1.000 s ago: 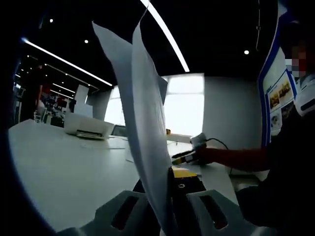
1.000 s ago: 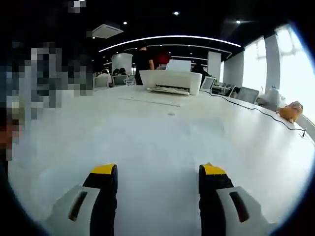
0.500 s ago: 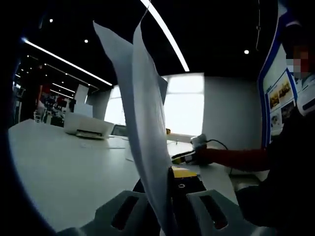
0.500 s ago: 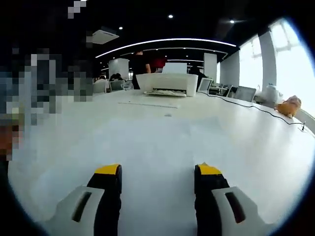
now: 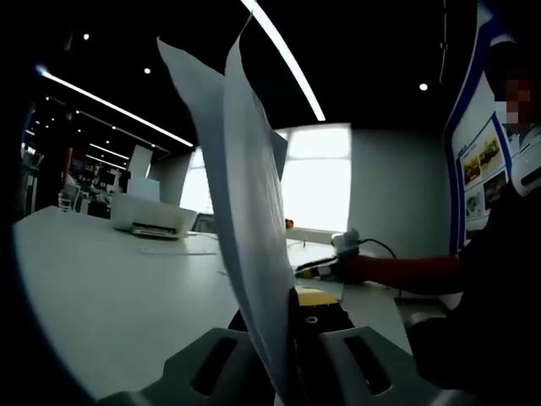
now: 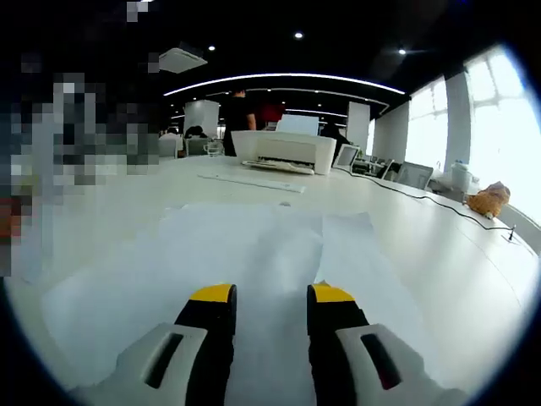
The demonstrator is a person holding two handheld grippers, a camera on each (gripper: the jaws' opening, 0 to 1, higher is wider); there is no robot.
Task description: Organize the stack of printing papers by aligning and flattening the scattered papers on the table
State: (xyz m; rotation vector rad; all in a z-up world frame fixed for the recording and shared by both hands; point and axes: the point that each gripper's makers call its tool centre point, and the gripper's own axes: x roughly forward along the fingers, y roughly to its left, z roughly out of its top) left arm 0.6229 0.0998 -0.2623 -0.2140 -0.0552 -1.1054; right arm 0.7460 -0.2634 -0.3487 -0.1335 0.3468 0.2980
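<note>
I have the left gripper (image 5: 283,338) clamped on upright sheets (image 5: 245,211), lifted off the table (image 5: 110,296). My right gripper (image 6: 269,296), jaws slightly apart, hovers over loose papers (image 6: 254,254) lying before the printer (image 6: 283,150). Gathering step; next I should pinch those.

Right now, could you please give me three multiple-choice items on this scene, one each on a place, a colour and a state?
1. Where does the white boxy printer stand?
A. far side of the table
B. on the floor
C. between the jaws

2. What colour are the right gripper tips?
A. red
B. yellow
C. green

3. What is the left gripper doing?
A. hanging open
B. pinching upright white paper sheets
C. holding a cable

Key: 1 A, it sits beyond the flat sheets; 2 B, yellow caps show; 3 B, sheets rise from its shut jaws.
</note>
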